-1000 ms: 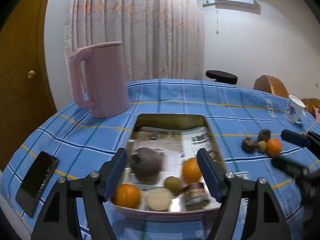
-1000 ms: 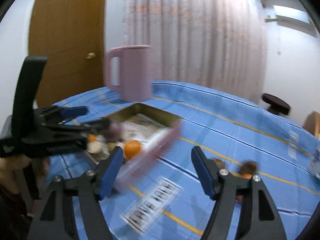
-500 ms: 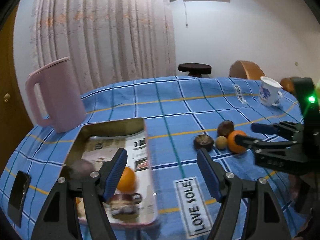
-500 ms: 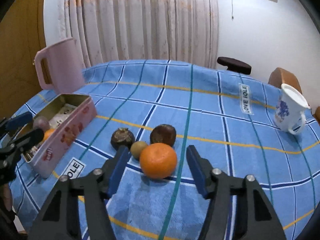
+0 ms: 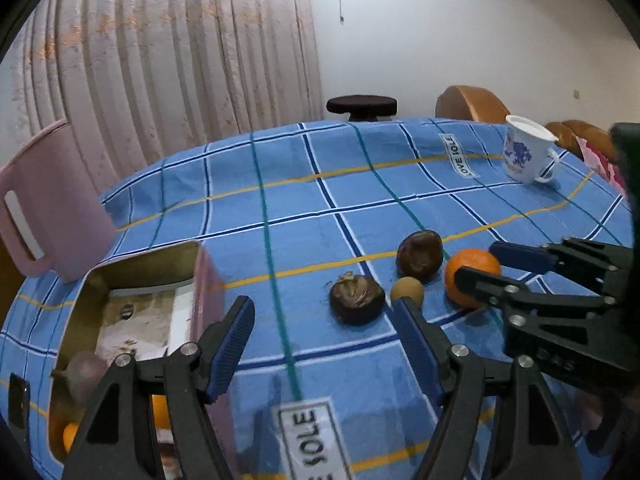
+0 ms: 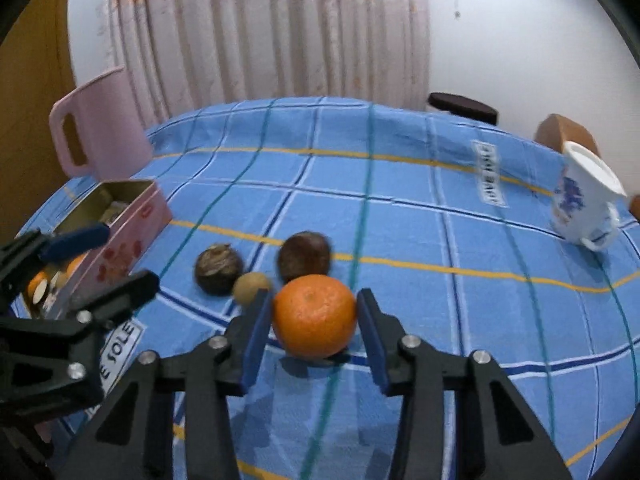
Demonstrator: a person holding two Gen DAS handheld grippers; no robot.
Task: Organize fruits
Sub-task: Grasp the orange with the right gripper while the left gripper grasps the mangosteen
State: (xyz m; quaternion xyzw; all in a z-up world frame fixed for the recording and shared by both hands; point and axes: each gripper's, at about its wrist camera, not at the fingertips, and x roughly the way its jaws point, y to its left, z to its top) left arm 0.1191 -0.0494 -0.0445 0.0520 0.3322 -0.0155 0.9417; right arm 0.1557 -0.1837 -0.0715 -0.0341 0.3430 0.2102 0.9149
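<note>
An orange sits on the blue checked tablecloth between the open fingers of my right gripper; the pads stand beside it with small gaps. Behind it lie a dark round fruit, a small tan fruit and a dark wrinkled fruit. The same group shows in the left wrist view: orange, wrinkled fruit. A pink tin at the left holds oranges and a purple fruit. My left gripper is open and empty above the cloth, between tin and fruits.
A pink pitcher stands behind the tin at the far left. A white mug with blue print stands at the far right. A black phone lies at the table's left edge. A stool and chairs stand beyond the table.
Both grippers swung right, away from the tin toward the loose fruits. My right gripper moved forward until its open fingers flank the orange.
</note>
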